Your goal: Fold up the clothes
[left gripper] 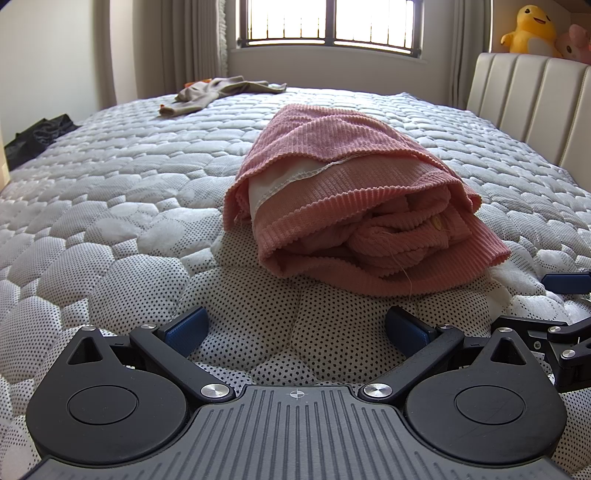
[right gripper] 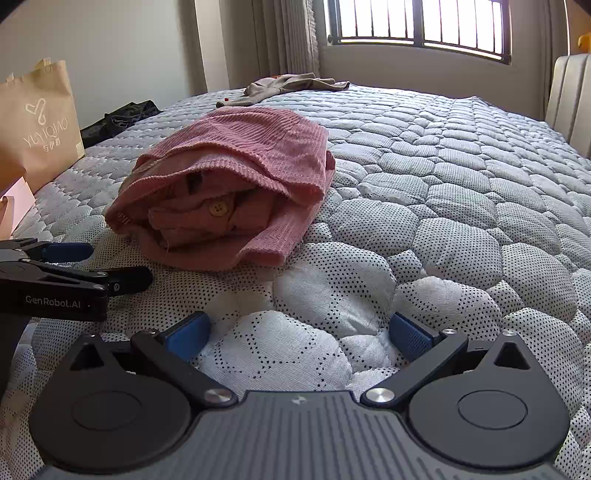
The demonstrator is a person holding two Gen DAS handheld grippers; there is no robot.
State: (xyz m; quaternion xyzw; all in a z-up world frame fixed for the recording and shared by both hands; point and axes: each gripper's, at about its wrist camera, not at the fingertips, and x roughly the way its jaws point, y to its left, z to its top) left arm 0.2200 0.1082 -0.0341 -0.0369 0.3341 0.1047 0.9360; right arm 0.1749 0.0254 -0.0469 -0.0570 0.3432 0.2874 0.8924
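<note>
Both grippers sit low on the quilted mattress (left gripper: 110, 177) with jaws spread wide and nothing between them: the left gripper (left gripper: 297, 328) faces the pink corduroy garment (left gripper: 332, 199) head-on, while the right gripper (right gripper: 299, 334) has it at about 11 o'clock. That garment lies loosely folded into a thick bundle near the middle of the bed, just ahead of the left gripper. Its long axis runs away from the grippers toward the window (left gripper: 328, 22), with the open, layered end pointing back at them.

Only the left wrist view shows the white lining (left gripper: 280, 181) along the bundle's left edge, the padded headboard (left gripper: 528, 107) at 2 o'clock, and the yellow plush toy (left gripper: 532, 29) above it. Only the right wrist view shows the cream button (right gripper: 218, 209) clearly, plus a brown paper bag (right gripper: 37, 122) at 10 o'clock. A beige garment (left gripper: 221, 90) lies far off at 12 o'clock, and a dark one (right gripper: 122, 116) lies at the bed's left edge.
</note>
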